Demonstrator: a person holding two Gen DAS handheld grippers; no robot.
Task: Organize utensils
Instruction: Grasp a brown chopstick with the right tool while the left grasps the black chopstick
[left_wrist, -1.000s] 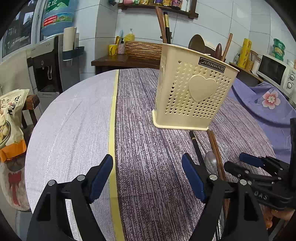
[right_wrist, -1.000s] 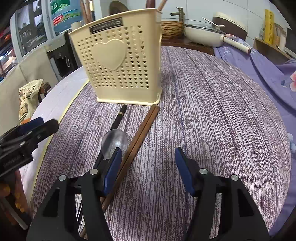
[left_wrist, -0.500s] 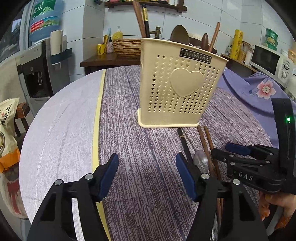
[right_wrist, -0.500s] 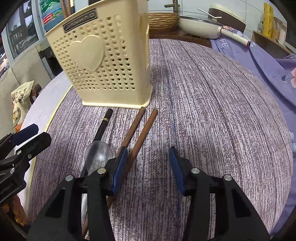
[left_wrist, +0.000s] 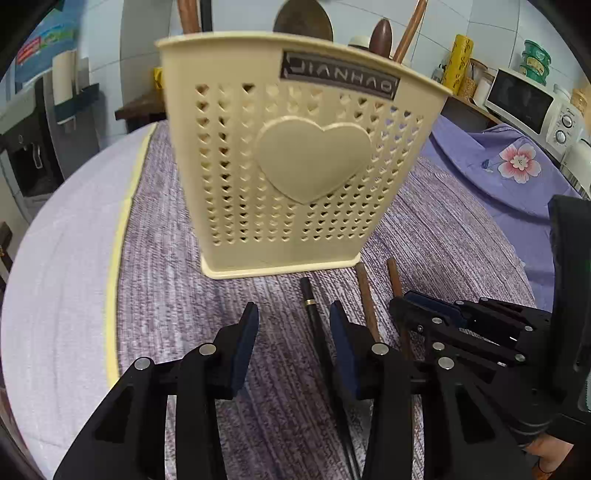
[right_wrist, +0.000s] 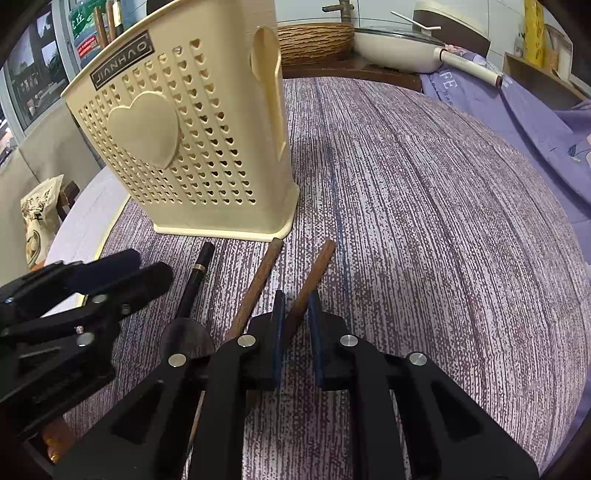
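While both pairs of jaws are closing, the right gripper (right_wrist: 295, 325) at the lower centre of its view has the right-hand brown chopstick (right_wrist: 317, 264) between its blue pads, which sit tight against it in a grasp. The left gripper (left_wrist: 293, 341), lower centre of the left view, is released: its jaws stand apart with the black chopstick (left_wrist: 310, 306) lying between them, nearer the right pad, untouched. A second brown chopstick (right_wrist: 258, 284) and a metal spoon (right_wrist: 186, 338) lie between the two on the purple tabletop (right_wrist: 443, 221). The cream perforated utensil holder (left_wrist: 295, 166) stands upright just beyond the chopstick tips, already holding wooden utensils (left_wrist: 380, 35).
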